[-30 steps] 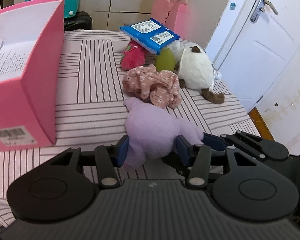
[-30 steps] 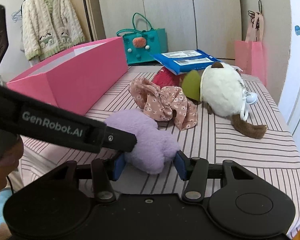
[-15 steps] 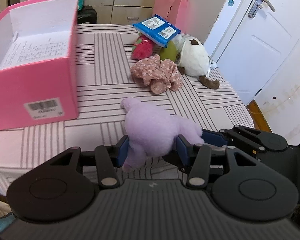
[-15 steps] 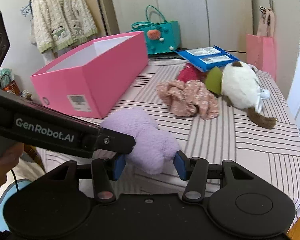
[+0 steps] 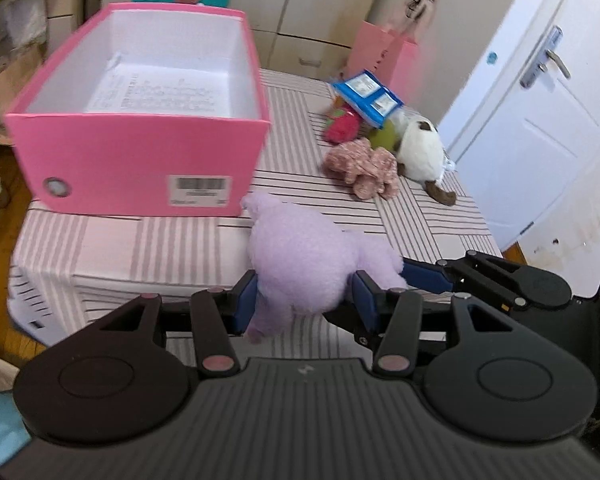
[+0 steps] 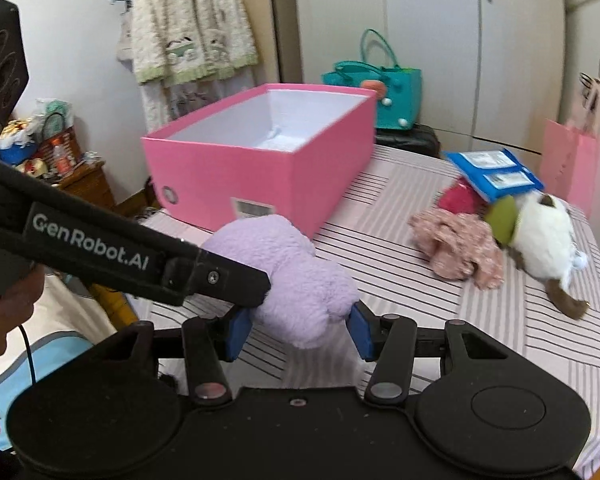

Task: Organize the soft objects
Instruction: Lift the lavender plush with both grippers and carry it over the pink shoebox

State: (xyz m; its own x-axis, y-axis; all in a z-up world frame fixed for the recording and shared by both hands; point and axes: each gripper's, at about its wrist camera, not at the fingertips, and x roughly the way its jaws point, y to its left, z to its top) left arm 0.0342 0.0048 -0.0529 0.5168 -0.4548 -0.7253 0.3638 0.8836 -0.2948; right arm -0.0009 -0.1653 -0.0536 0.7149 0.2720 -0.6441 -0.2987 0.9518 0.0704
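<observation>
A fluffy lilac plush toy [image 5: 300,256] [image 6: 296,276] hangs above the striped table, gripped from two sides. My left gripper [image 5: 304,300] is shut on it, and my right gripper [image 6: 296,328] is shut on it too. The right gripper's arm shows at the right in the left wrist view, and the left gripper's black arm crosses the right wrist view. An open pink box [image 5: 140,152] [image 6: 268,168] with a white inside stands just beyond the toy, holding only a printed sheet. A floral cloth [image 5: 364,168] [image 6: 460,248], a white plush [image 5: 420,152] [image 6: 540,232], a red plush [image 5: 342,128] and a blue pack [image 5: 368,96] lie farther right.
The table [image 5: 140,248] ends close below the grippers, with wooden floor at the left. A white door [image 5: 540,100] stands at the right. A pink paper bag [image 6: 568,164], a teal bag [image 6: 380,92] and wardrobes line the back. A hand [image 6: 4,312] holds the left gripper.
Both grippers have lifted the lilac plush off the table and drawn it back toward the near edge and the pink box's front end; the box's inside has come into view.
</observation>
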